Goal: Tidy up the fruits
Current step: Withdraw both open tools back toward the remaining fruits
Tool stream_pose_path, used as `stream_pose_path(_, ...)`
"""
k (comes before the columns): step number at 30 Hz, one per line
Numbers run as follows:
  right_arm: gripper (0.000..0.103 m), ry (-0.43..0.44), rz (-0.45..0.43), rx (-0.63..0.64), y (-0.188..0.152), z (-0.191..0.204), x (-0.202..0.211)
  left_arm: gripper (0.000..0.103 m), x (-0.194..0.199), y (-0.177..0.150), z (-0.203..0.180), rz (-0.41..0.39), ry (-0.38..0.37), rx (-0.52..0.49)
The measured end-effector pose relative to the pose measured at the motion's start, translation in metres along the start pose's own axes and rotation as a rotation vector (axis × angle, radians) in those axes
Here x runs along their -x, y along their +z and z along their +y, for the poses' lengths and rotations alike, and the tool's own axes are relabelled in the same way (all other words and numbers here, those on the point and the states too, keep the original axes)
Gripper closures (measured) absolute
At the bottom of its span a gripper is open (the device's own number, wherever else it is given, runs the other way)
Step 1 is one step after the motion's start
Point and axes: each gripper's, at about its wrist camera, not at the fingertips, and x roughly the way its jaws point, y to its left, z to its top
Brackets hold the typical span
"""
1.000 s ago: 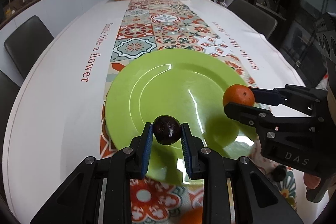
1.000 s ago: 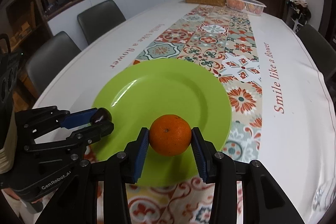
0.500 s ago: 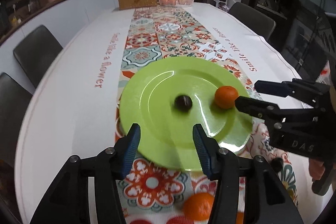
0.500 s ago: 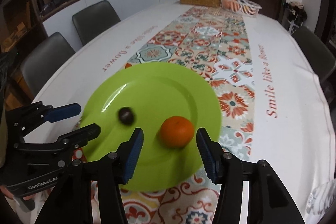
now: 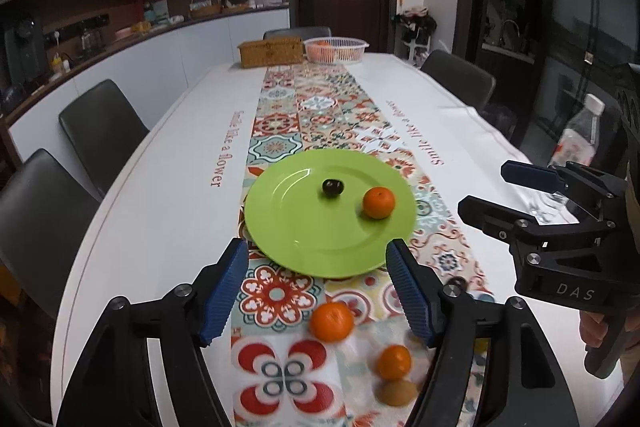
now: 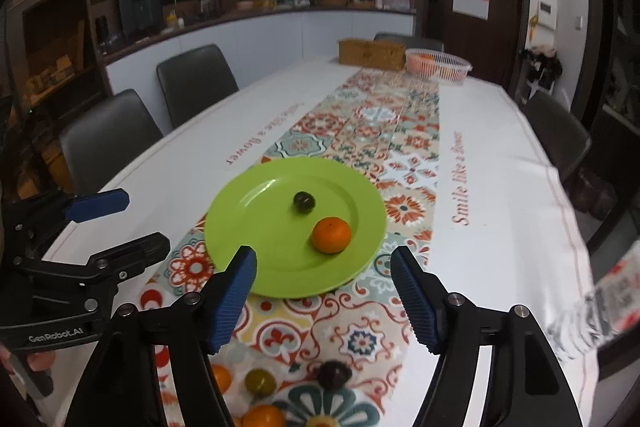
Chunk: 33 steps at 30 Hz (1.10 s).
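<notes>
Our left hand-held gripper (image 5: 314,289) and right hand-held gripper (image 6: 324,293) are both spreading, jaws opening with nothing between them. Ahead of both, on the green plate (image 5: 292,227), lie the dark plum (image 5: 332,187) and the orange (image 5: 378,202), apart. More fruit (image 5: 331,321) lies on the bench (image 5: 160,211) under our fingers.

**Fruit and tableware, counted**

One green plate (image 5: 288,223) beyond the gripper tips holds two fruits: one orange (image 5: 378,202) and one dark plum (image 5: 332,187). Nearer the grippers, off the plate, the left view shows two oranges (image 5: 331,321) and one brownish fruit (image 5: 398,392). One white basket (image 5: 336,49) and one wicker box (image 5: 271,51) stand far ahead.
</notes>
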Motion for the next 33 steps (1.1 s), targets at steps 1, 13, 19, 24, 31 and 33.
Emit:
stream_pose_path(1, 0.032, -0.003, -0.013, 0.005, -0.002, 0.002, 0.008, 0.031, 0.005, -0.001, -0.001, -0.006, 0.002, -0.002)
stream_pose_path(13, 0.027, -0.022, -0.097, 0.068, -0.033, 0.018, 0.074, 0.017, 0.065, -0.027, -0.026, -0.073, 0.017, -0.039)
stream_pose_path(19, 0.027, -0.036, -0.083, 0.064, -0.058, 0.018, 0.085, 0.016, 0.082, -0.050, -0.036, -0.119, 0.046, -0.058)
stream_pose_path(24, 0.027, -0.058, -0.072, 0.077, -0.079, 0.021, 0.090, 0.016, 0.085, -0.071, -0.042, -0.129, 0.052, -0.071)
stream_pose_path(31, 0.027, -0.067, -0.056, 0.075, -0.100, 0.022, 0.089, 0.017, 0.072, -0.093, -0.045, -0.091, 0.016, -0.063)
stream_pose_path(33, 0.027, -0.065, -0.046, 0.075, -0.104, 0.022, 0.087, 0.017, 0.069, -0.098, -0.044, -0.086, 0.007, -0.064)
